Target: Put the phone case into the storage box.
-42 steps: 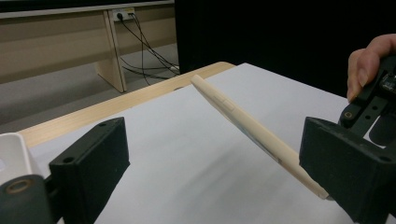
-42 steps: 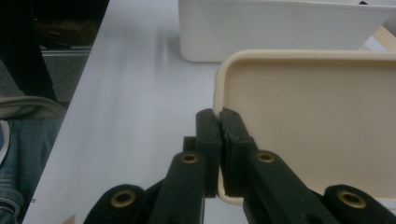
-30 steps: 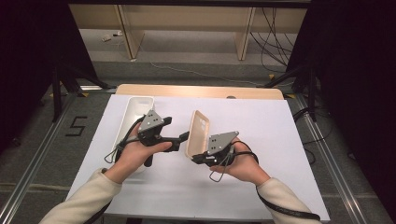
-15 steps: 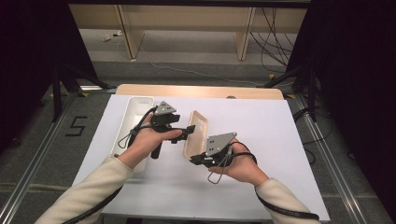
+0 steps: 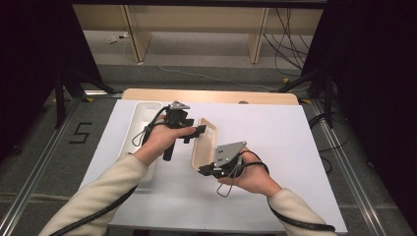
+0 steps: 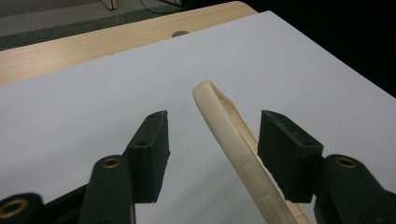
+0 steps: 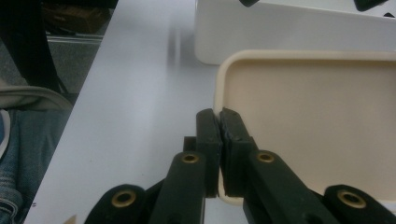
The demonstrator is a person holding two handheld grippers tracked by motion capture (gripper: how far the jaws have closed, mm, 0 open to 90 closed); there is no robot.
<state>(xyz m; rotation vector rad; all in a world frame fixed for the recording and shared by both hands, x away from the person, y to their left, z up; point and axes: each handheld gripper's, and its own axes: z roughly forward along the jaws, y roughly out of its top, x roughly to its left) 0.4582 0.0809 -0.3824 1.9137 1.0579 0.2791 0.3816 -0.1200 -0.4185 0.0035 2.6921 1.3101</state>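
A beige shallow lid stands tilted on its long edge over the white table sheet. My right gripper is shut on the rim of the lid's near end; in the right gripper view the jaws pinch that rim and the lid's hollow side faces the camera. My left gripper reaches the lid's far end. Its jaws have just been closing and straddle the lid's rim, which sits close to the right-hand pad with a gap at the other pad.
A white rectangular bin lies on the sheet to the left of the left hand, and in the right gripper view the bin stands behind the lid. A wooden table edge runs along the back. Dark floor surrounds the table.
The left hand has moved right from beside the white bin to the lid's far end, and its jaws stand narrower. The right hand and the lid have stayed put.
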